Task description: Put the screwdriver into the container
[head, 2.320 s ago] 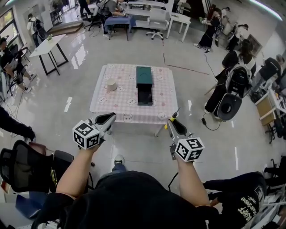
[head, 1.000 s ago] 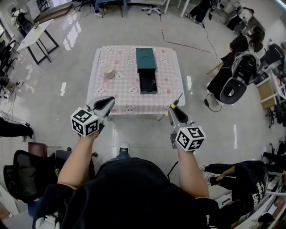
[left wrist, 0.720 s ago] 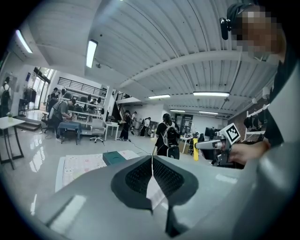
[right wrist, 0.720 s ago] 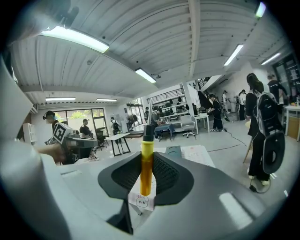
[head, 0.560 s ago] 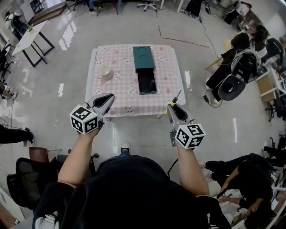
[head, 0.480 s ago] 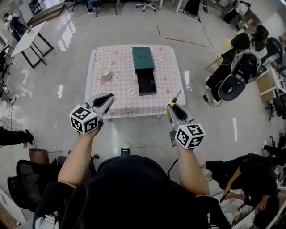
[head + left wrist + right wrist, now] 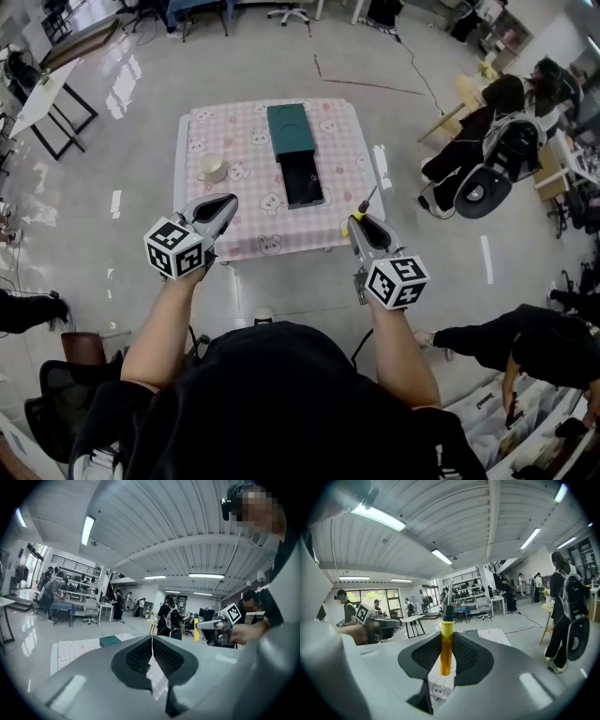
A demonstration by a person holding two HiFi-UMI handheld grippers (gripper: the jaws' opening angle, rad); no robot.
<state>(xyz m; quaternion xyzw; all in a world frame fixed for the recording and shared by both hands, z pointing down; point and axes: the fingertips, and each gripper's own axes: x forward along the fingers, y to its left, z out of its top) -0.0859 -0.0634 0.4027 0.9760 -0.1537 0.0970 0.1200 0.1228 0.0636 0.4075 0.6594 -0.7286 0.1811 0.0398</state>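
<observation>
The table under a pink checked cloth [image 7: 342,150] is bare to the right of the long dark green container [image 7: 289,129] and along its near edge; the open black tray [image 7: 303,180] at the container's near end faces up, uncovered; a round cream cup [image 7: 211,168] stands left of it, well apart; the cloth between the tray and the right gripper [image 7: 357,225], clamped on a yellow-handled screwdriver [image 7: 446,641], is bare.

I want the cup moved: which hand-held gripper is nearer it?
Left. The left hand-held gripper is at the table's near edge, on the cup's side; the right hand-held gripper, shut on the screwdriver, is by the opposite corner.
</observation>
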